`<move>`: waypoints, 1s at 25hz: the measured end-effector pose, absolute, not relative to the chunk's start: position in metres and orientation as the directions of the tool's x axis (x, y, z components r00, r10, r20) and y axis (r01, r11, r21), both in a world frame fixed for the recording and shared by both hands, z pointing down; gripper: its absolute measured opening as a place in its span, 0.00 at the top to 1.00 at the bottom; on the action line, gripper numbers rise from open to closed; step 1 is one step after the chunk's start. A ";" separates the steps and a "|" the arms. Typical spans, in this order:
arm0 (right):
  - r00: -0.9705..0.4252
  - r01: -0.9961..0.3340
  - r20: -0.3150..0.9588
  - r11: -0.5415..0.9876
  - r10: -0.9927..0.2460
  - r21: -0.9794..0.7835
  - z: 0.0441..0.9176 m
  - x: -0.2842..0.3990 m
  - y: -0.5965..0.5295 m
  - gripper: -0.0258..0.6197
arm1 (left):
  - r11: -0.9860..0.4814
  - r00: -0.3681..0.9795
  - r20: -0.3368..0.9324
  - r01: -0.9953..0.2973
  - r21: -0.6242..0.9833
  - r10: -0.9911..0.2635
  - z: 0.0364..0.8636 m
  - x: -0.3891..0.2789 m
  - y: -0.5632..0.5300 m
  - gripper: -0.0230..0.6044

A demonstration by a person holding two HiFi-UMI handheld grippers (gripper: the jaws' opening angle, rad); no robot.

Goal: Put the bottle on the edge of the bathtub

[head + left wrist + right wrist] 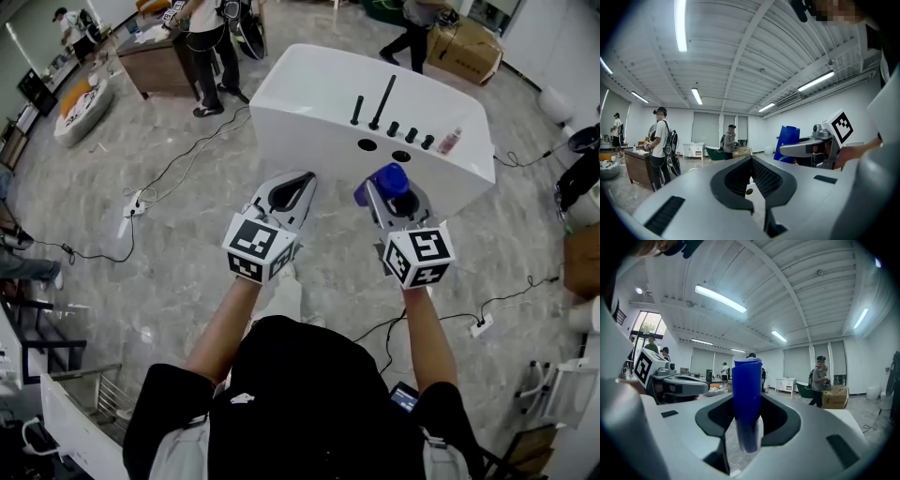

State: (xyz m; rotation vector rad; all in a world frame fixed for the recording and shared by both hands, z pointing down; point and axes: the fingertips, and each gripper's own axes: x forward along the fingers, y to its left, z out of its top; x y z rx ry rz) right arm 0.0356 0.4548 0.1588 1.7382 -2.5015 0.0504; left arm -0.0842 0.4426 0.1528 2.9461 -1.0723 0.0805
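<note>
A blue bottle (386,180) stands upright between the jaws of my right gripper (392,192), which is shut on it; in the right gripper view the blue bottle (747,404) fills the gap of the right gripper (748,420). The white bathtub (309,94) lies ahead on the floor, its near edge just beyond both grippers. My left gripper (298,187) is level beside the right one, its tips together and nothing in it; the left gripper (751,161) also shows this. From the left gripper view the bottle (787,140) appears at the right.
Black tap fittings (384,101) and a small clear bottle (450,141) stand on the tub's right deck. Cables and a power strip (134,202) lie on the marble floor at left. People stand at a desk (159,61) behind; a cardboard box (464,42) sits beyond the tub.
</note>
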 end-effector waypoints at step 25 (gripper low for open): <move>-0.337 -0.940 0.135 0.341 -0.932 0.007 0.169 0.046 0.189 0.71 | -0.780 0.778 0.067 -0.626 0.003 -0.624 0.153 -0.069 0.172 0.94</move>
